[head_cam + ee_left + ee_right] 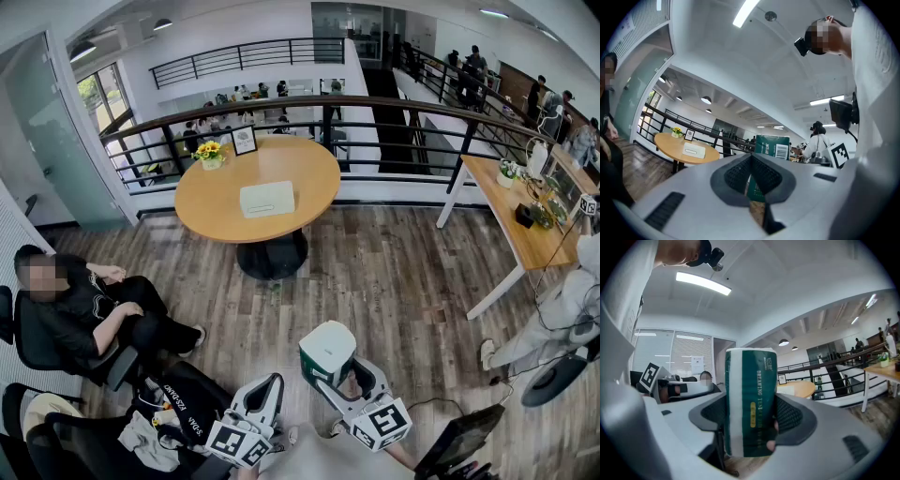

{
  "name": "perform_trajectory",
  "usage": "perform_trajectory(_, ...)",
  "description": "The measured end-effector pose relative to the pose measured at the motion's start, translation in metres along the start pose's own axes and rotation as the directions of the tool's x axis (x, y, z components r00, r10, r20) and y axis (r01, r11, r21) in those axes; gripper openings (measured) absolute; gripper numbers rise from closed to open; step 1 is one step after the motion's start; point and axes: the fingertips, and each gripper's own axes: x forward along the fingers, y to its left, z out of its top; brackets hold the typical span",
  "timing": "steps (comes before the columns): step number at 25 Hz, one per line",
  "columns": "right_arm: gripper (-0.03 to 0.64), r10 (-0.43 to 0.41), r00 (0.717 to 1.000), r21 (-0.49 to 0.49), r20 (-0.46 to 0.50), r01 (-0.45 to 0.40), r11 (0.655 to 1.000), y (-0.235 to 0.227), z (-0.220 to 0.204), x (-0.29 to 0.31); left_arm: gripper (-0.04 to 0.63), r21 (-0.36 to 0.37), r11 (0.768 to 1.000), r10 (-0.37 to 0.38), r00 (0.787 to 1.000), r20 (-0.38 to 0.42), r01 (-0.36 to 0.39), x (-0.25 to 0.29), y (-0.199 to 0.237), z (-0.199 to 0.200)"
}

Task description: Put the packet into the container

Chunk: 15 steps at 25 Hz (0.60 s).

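Since the packet [750, 401] stands clamped between the pads of the right gripper [751, 420], the coming move turns on where the container [267, 199] lies from those jaws. It is straight ahead and well apart, across a stretch of wood floor. The green-and-white packet is held upright, its long axis running top to bottom across the level jaws, with the pads pressing on its two broad faces and both ends sticking out above and below. From the head view, the right gripper [336, 370] carries the packet [326, 347] low in the frame. The white, flat, box-like container sits near the middle of the round wooden table [202, 211], up the frame and a little to the left of it. In the right gripper view the table's edge and the pale container [786, 389] peek out just to the right of the packet, so the jaws seem aimed nearly at the target. The left gripper [267, 386] hangs just beside the right one, its jaws closed together on nothing [751, 157]. Its own view shows only the packet [772, 145] beyond the pads and the container [693, 150] off to the left. Both grippers are about equally far from the table, but the right one has the load, so I judge the carry and the drop fall to it. The upright packet will probably need laying flat to suit the low container, whose opening cannot be made out from here.
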Motion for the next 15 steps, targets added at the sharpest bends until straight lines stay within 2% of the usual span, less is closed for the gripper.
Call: perform_trajectory(15, 0.311, 0.001, 1.000, -0.025, 0.010, -0.001, 1.000, 0.0045, 0.0070, 0.0014, 0.005, 0.004, 1.000, 0.003, 1.000, 0.011, -0.003, -0.0020, 0.0006, 0.0047)
